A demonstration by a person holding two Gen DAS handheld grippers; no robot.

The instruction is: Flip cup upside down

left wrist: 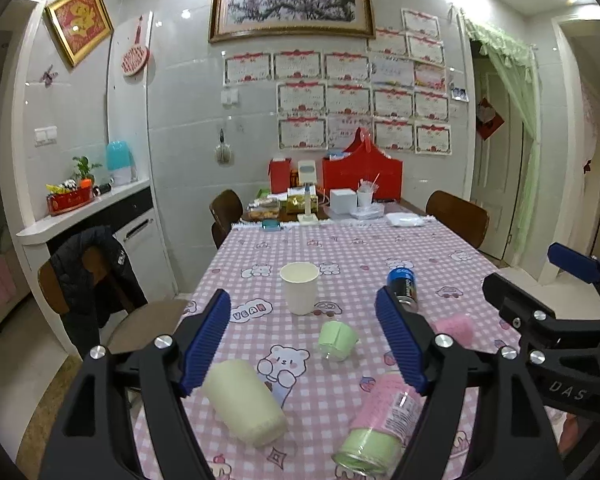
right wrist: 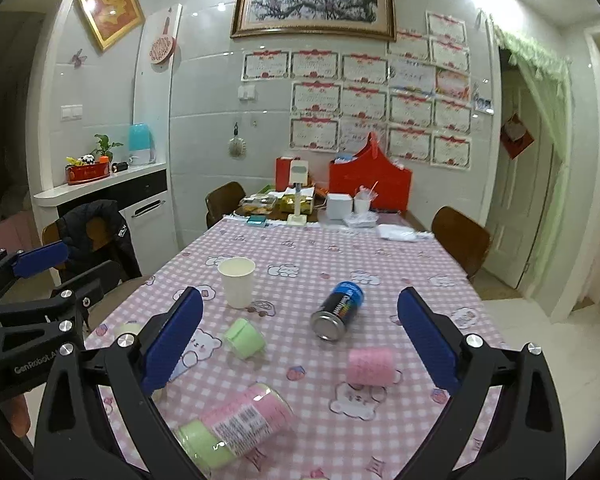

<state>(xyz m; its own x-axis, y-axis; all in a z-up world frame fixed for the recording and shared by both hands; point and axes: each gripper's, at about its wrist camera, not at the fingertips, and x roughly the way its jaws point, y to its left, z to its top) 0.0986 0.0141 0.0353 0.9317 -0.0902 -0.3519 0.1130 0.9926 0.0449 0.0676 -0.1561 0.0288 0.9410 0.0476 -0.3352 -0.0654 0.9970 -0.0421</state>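
Left wrist view puts the white paper cup [left wrist: 299, 287] upright at center frame on the checked bench [left wrist: 340, 248], well apart from both tools. Judged risk: it looks light, so a hard squeeze could crush its wall, and a reach from the right could knock the lying can [right wrist: 338, 312] into it. Left gripper [left wrist: 303, 344] jaws stand wide, holding and touching nothing. Right gripper [right wrist: 300, 338] jaws are equally wide and empty, over the lower-frame clutter.
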